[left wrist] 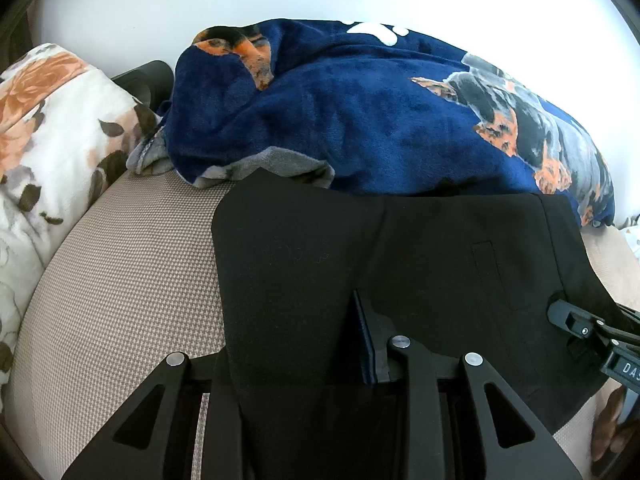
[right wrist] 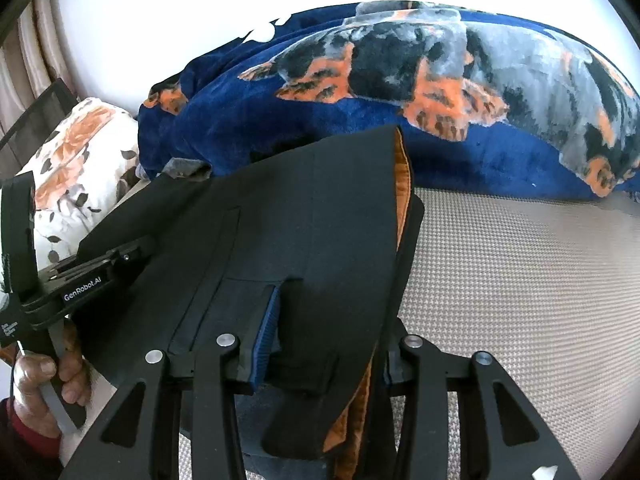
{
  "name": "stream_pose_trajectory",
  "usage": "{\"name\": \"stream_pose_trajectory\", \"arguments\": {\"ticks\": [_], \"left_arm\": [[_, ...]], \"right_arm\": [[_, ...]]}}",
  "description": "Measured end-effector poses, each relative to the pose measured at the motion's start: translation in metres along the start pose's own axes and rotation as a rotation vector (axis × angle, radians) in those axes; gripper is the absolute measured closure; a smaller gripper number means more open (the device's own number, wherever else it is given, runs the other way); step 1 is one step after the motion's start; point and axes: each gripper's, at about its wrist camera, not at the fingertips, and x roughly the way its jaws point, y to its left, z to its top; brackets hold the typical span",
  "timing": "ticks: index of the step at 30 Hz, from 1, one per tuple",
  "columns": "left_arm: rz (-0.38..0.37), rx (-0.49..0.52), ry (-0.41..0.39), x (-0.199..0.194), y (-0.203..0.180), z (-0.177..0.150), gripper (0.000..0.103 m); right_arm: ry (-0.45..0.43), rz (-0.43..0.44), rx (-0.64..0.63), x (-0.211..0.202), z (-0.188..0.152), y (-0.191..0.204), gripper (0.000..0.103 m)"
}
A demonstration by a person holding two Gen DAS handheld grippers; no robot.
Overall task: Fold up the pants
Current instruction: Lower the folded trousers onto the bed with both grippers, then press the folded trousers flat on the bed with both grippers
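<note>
Black pants (left wrist: 400, 256) lie on a beige woven bed surface (left wrist: 132, 280). An orange-brown lining shows at their waistband edge in the right wrist view (right wrist: 402, 184). My left gripper (left wrist: 304, 344) straddles the near fabric edge; one blue-padded finger (left wrist: 366, 340) shows, the other is hidden under cloth. It also shows in the right wrist view (right wrist: 132, 254), at the left on the fabric. My right gripper (right wrist: 324, 340) straddles the pants (right wrist: 312, 240) near the waistband, one blue pad (right wrist: 266, 336) visible, fabric draped between its jaws. It shows at the right edge of the left wrist view (left wrist: 560, 312).
A navy fleece blanket with dog prints (left wrist: 360, 112) is bunched along the far side against a white wall. A floral pillow (left wrist: 52, 128) lies at the left. Beige bed surface (right wrist: 520, 280) extends to the right of the pants.
</note>
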Motion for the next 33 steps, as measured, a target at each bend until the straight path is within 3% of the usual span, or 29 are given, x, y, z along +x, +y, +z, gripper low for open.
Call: {"name": "stream_pose_trajectory", "arguments": {"ticks": [33], "left_arm": [[0.011, 0.001, -0.002, 0.0003, 0.0005, -0.0002, 0.068]], "right_arm": [[-0.014, -0.032, -0.031, -0.0002, 0.0005, 0.0062, 0.063]]}}
